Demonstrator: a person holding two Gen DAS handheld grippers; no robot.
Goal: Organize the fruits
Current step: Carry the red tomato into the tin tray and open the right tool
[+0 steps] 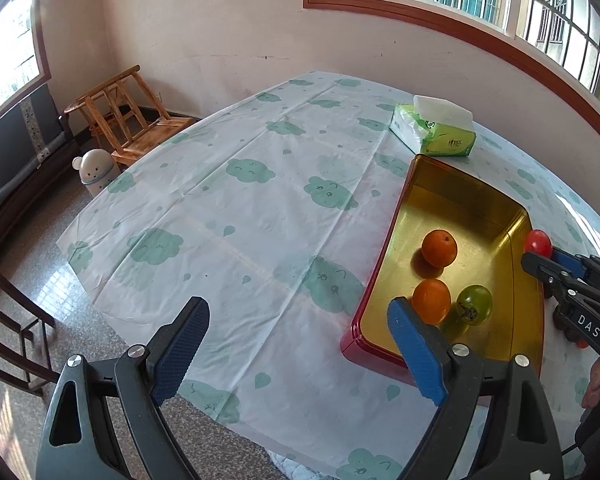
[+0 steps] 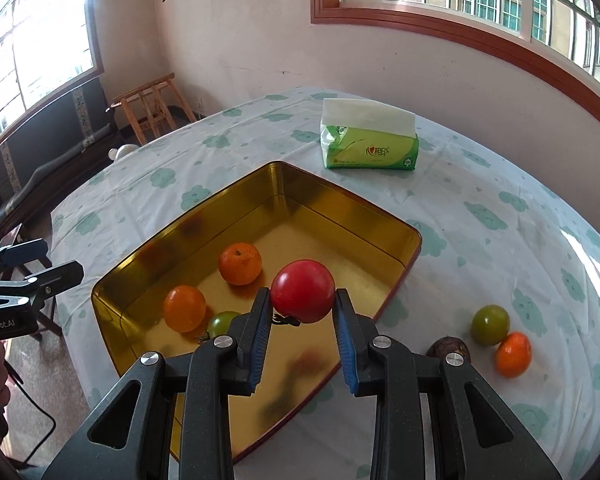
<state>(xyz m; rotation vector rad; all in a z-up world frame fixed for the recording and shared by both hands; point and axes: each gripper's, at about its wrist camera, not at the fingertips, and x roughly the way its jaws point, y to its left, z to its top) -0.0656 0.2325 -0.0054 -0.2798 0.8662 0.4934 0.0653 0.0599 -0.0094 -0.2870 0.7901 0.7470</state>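
A gold tin tray (image 2: pixel 332 216) with a red outside (image 1: pixel 354 342) sits on the table. It holds two oranges (image 2: pixel 240 263) (image 2: pixel 184 307) and a green tomato (image 2: pixel 221 322); they also show in the left wrist view (image 1: pixel 439 247) (image 1: pixel 432 301) (image 1: pixel 475 304). My right gripper (image 2: pixel 303 312) is shut on a red tomato (image 2: pixel 303 290) and holds it above the tray; it also shows in the left wrist view (image 1: pixel 537 242). My left gripper (image 1: pixel 296 340) is open and empty, left of the tray. On the cloth right of the tray lie a green tomato (image 2: pixel 490 324), an orange (image 2: pixel 513 354) and a dark brown fruit (image 2: pixel 449 351).
A green tissue pack (image 2: pixel 370 142) stands behind the tray. The table has a white cloth with green clouds (image 1: pixel 244 216). Wooden chairs (image 1: pixel 126 116) and a small bear-shaped bin (image 1: pixel 95 170) stand on the floor to the left. A dark chair (image 1: pixel 4 328) is at the near left.
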